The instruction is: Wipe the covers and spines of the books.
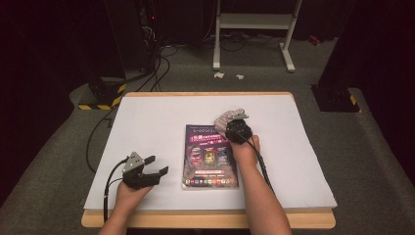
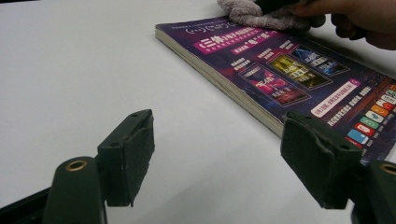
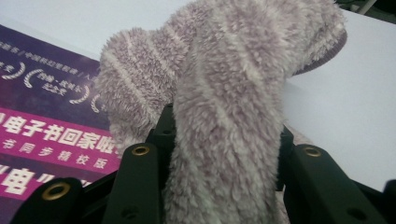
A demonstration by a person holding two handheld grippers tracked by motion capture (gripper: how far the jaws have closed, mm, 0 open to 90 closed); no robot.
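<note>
Fuzzy grey cloth [image 3: 224,107] clamped in right gripper [image 1: 235,123] fingers at the magazine's [image 1: 210,156] two-o'clock corner on the white counter [image 1: 147,117]; left gripper [image 1: 155,165] fingers parted and unladen at magazine's eight o'clock.

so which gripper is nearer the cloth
Right. The right gripper is clamped on the cloth at the book's far corner; the left gripper rests open, left of the book.

cloth [image 3: 224,116]: fluffy mauve-grey, paler stripes | book [image 1: 210,156]: purple cover, magenta banner with white lettering, 3 picture panels, row of coloured icons | table sheet [image 1: 147,127]: plain white | gripper jaws: black, brass-coloured rivets | floor: grey carpet
</note>
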